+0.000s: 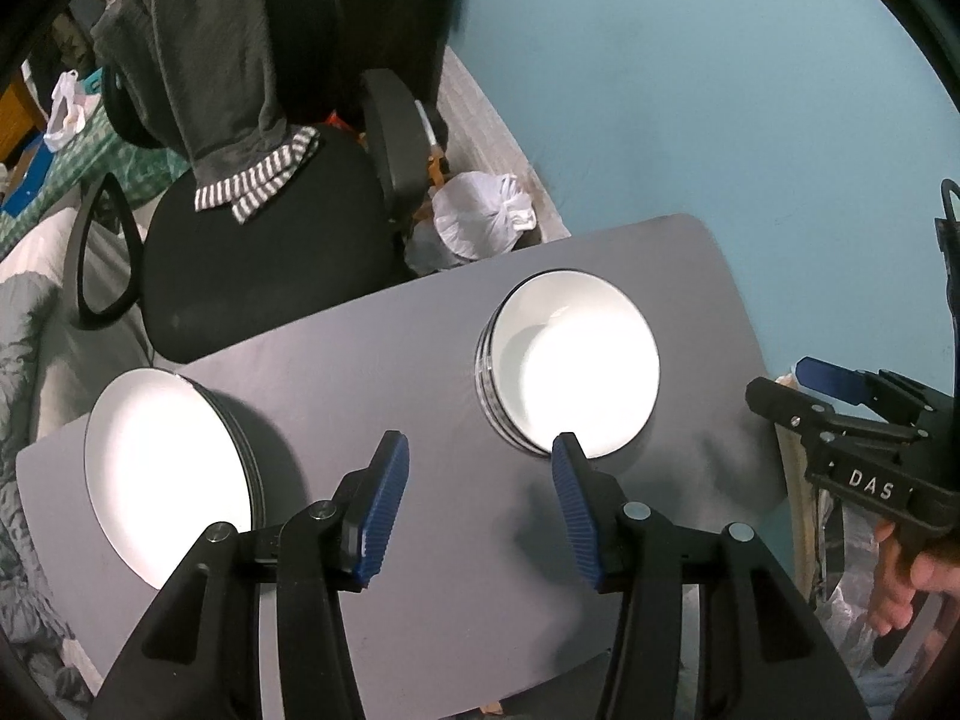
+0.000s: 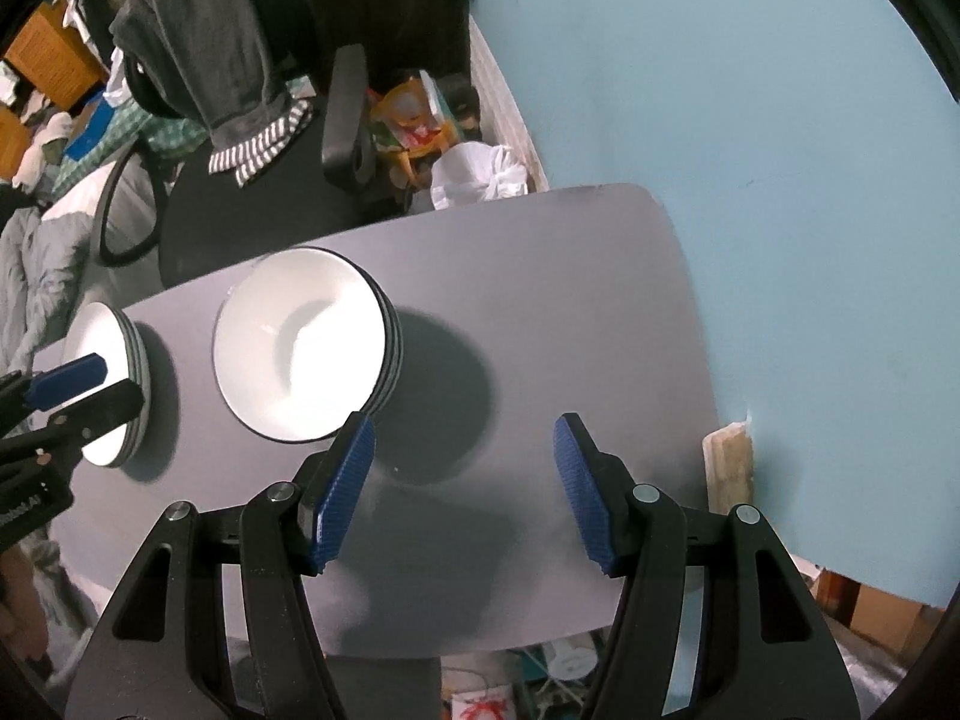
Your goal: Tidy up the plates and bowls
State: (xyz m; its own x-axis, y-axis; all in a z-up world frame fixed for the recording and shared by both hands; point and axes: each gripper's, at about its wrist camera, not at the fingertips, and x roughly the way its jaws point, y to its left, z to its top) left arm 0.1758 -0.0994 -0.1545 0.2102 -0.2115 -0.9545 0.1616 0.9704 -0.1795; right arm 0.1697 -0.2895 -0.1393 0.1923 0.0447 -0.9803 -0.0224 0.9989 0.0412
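Observation:
A stack of white bowls with dark rims (image 1: 576,366) stands on the grey table (image 1: 372,360); it also shows in the right wrist view (image 2: 300,348). A stack of white plates (image 1: 168,468) sits at the table's left edge, and shows in the right wrist view (image 2: 111,384). My left gripper (image 1: 477,510) is open and empty, above the table between the two stacks, its right fingertip near the bowls' near rim. My right gripper (image 2: 465,480) is open and empty over bare table right of the bowls. It shows at the right edge of the left wrist view (image 1: 840,402).
A black office chair (image 1: 270,252) draped with a grey garment (image 1: 198,60) stands behind the table. A white plastic bag (image 1: 480,216) lies on the floor by the blue wall (image 1: 720,90). Bedding (image 1: 24,360) lies to the left.

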